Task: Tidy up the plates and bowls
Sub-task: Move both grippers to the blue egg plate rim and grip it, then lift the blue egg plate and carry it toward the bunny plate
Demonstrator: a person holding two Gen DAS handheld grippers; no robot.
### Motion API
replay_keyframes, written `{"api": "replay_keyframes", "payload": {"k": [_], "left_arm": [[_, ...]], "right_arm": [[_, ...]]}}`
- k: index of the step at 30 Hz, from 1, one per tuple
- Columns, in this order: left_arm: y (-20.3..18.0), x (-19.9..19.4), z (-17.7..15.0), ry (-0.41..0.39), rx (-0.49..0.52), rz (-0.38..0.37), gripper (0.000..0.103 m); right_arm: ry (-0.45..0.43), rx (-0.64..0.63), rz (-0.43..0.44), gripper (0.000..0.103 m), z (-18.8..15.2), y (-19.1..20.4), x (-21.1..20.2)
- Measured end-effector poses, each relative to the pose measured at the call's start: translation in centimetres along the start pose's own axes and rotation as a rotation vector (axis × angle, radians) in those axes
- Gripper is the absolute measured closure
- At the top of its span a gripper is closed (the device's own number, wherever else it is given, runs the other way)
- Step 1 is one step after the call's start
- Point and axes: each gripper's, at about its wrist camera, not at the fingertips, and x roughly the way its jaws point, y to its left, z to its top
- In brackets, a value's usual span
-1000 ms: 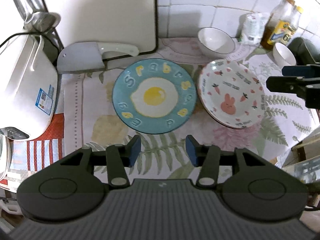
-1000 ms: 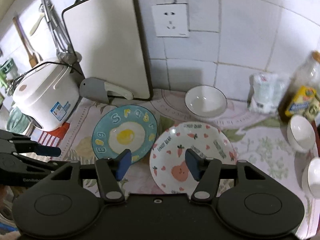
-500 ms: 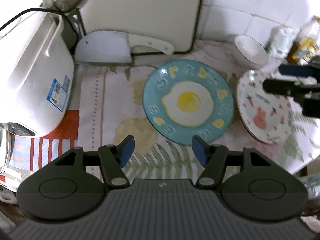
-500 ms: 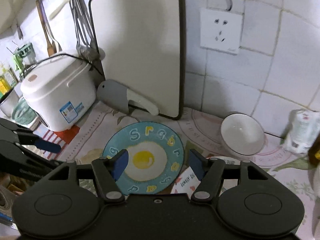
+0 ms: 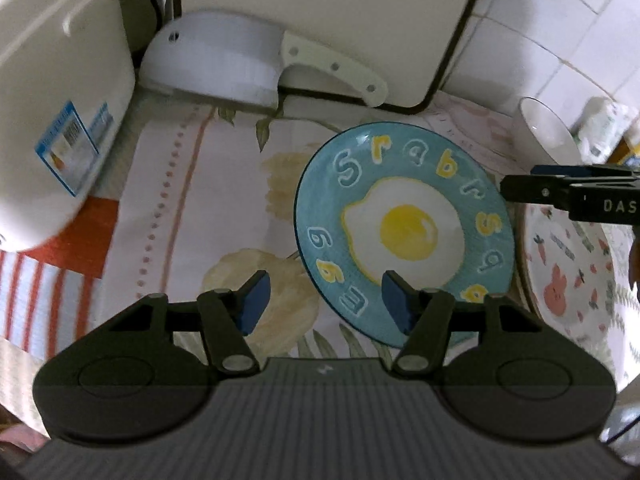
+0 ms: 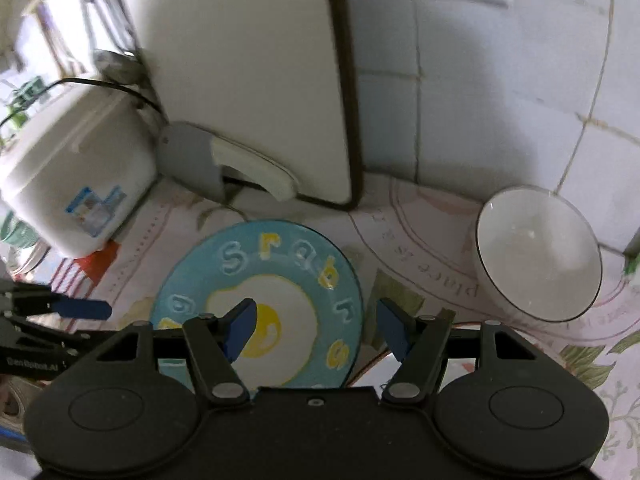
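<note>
A blue plate with a fried-egg picture [image 5: 404, 232] lies flat on the patterned cloth; it also shows in the right wrist view [image 6: 260, 304]. My left gripper [image 5: 324, 307] is open and empty just above the plate's near-left rim. My right gripper [image 6: 316, 328] is open and empty over the plate's right part, and its fingers [image 5: 560, 194] show above the plate's right rim. A white plate with a pink rabbit [image 5: 568, 276] lies right of the blue plate. A white bowl [image 6: 536, 256] stands at the back right.
A white rice cooker [image 5: 48, 100] stands at the left. A cutting board [image 6: 248, 80] leans on the tiled wall, with a cleaver [image 5: 256, 64] in front of it. A packet [image 5: 604, 124] sits at the far right.
Both grippers have moved forward and down towards the blue plate, which now looks larger. The left gripper has shifted left. Both jaws stay open.
</note>
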Motion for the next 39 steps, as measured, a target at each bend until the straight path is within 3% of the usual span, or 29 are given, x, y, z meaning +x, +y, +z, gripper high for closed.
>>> {"api": "replay_keyframes", "payload": {"k": [6,11,14,18,22,31,39], "left_arm": [[0.5,2.5,-0.1,0.005,-0.067,0.008,0.048],[0.6,3.5,0.0,0.039,-0.076,0.004,0.073],[0.6,3.9,0.1,0.054,-0.09,-0.025,0.081],[0.8,4.2,0.0,0.054,-0.13,-0.044,0.083],[1.2,4.1,-0.3,0.043,-0.174,-0.06,0.084],[1.1,4.1,-0.1,0.052,-0.236,-0.05,0.083],[2.3,3.0,-0.4,0.087,-0.321,-0.07,0.083]], "right_arm": [[0.01,-0.001,0.023,0.04,0.4,-0.6,2.2],[0.03,0.025,0.02,0.05,0.5,-1.4,3.8],[0.05,0.035,0.016,0.057,0.3,-1.8,4.4],[0.08,0.05,0.032,0.07,0.0,-2.1,5.1],[0.109,0.07,0.032,0.077,-0.4,-2.4,5.9],[0.118,0.069,0.026,0.079,0.0,-2.3,6.1],[0.125,0.048,0.036,0.084,-0.3,-0.8,3.8]]}}
